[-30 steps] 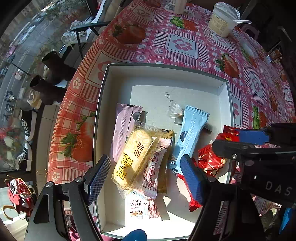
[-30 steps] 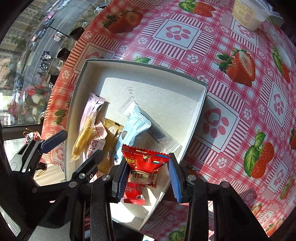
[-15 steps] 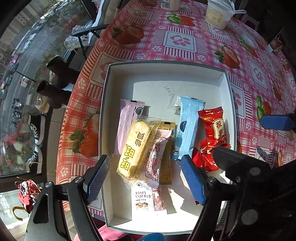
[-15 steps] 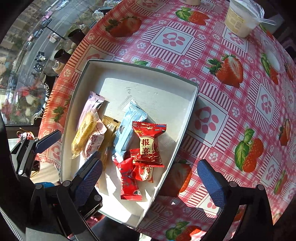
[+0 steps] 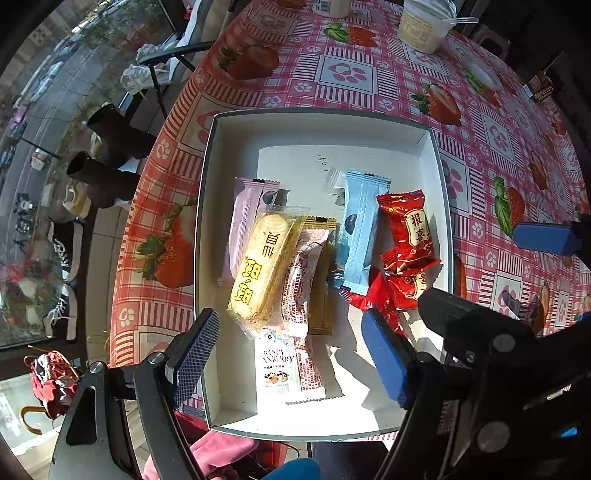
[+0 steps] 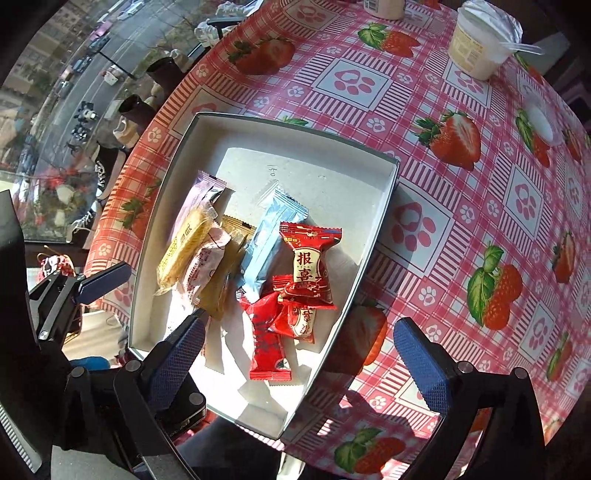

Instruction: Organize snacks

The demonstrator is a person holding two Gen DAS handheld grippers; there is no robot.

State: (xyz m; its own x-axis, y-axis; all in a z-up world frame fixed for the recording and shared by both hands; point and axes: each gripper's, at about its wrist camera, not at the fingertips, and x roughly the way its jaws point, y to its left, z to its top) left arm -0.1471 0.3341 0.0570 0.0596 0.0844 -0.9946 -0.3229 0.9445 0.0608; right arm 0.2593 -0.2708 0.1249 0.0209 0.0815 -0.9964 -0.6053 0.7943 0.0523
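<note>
A white box (image 5: 317, 133) (image 6: 295, 136) on the strawberry tablecloth holds several snack packs: a yellow cake pack (image 5: 258, 269) (image 6: 184, 247), a light blue bar (image 5: 360, 229) (image 6: 269, 236), pink packs (image 5: 243, 221) and red candy packs (image 5: 406, 229) (image 6: 310, 266). My left gripper (image 5: 291, 362) is open and empty above the box's near edge. My right gripper (image 6: 303, 362) is open and empty above the box's near right corner; one of its fingers (image 5: 543, 238) shows in the left wrist view.
A yoghurt tub (image 5: 424, 26) (image 6: 480, 48) with a spoon stands at the table's far side. A small packet (image 5: 539, 88) lies far right. The round table's edge (image 5: 155, 155) runs left of the box, with boots and shoes on the floor below.
My right gripper opened and let go of the red candy pack, which now lies in the box. Both grippers have pulled back slightly from the box.
</note>
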